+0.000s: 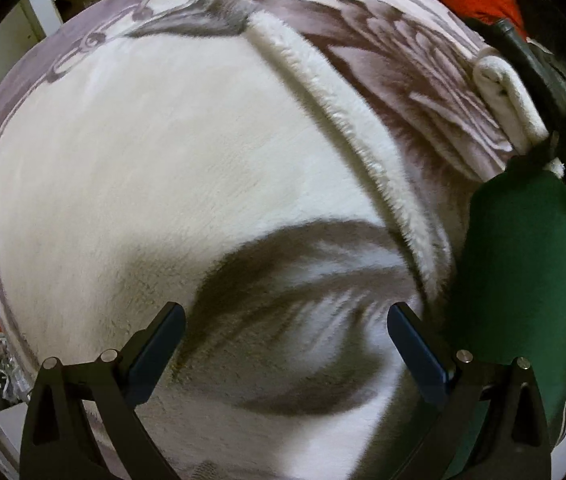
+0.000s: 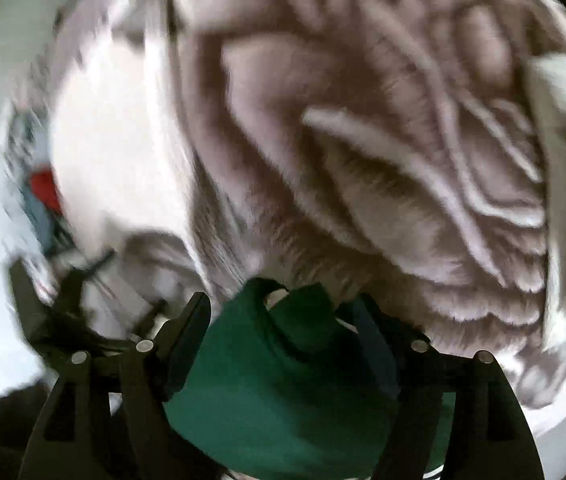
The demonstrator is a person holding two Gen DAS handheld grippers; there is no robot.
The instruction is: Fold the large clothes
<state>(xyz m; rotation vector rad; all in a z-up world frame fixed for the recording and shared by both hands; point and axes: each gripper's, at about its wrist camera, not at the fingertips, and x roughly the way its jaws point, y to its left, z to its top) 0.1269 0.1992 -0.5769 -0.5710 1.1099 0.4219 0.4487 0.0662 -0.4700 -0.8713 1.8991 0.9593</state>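
Left tool (image 1: 286,334) held wide open, empty, above plush grey-and-white patterned blanket (image 1: 143,184). Dark green fleece garment (image 2: 283,392) bunched between right tool (image 2: 283,320) fingers; firmness of grip indeterminable.

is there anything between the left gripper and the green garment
Nothing visible. The left gripper hangs open over the patterned blanket, and the green garment hangs just to its right with only blanket between them. The right gripper already has a bunch of that garment between its fingers.

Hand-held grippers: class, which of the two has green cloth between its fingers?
The right hand-held gripper, with the green garment bunched between its fingers; the left hand-held gripper is open, empty.
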